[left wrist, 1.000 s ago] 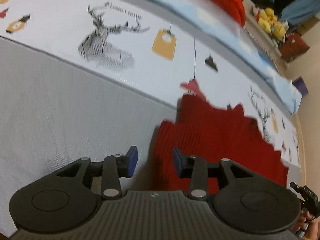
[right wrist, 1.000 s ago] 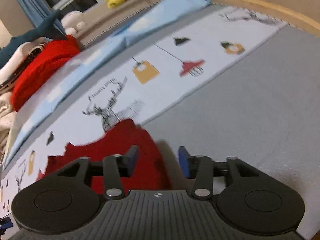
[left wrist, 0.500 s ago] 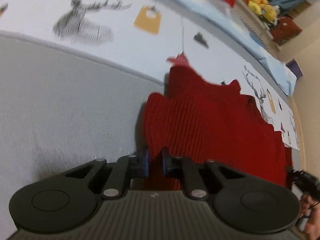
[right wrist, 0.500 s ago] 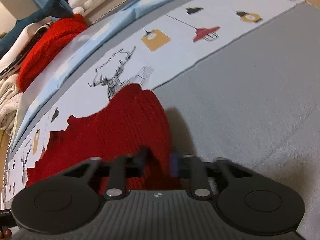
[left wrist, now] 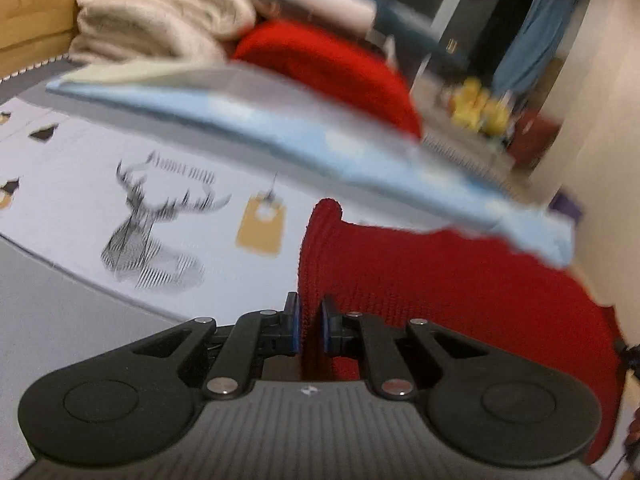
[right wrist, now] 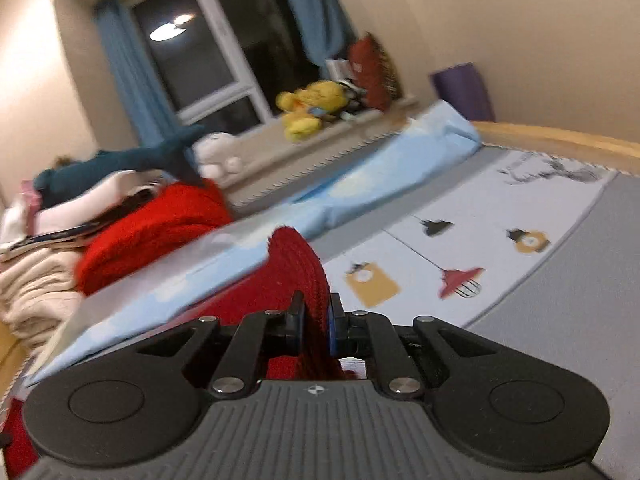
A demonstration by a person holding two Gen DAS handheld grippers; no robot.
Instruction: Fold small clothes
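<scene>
my left gripper clamped on red knit sweater edge, lower centre | my right gripper pinching another edge, lower centre

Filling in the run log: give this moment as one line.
left tongs: shut on red knit garment | right tongs: shut on red knit garment | surface: printed bedsheet

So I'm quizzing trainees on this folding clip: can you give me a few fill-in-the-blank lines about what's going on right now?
1. Both grippers are shut on the same ____ knitted garment.
2. The left gripper and right gripper each pinch one ____ of it.
3. The sheet under it bears a printed ____ head.

Missing words: red; edge; deer
</scene>
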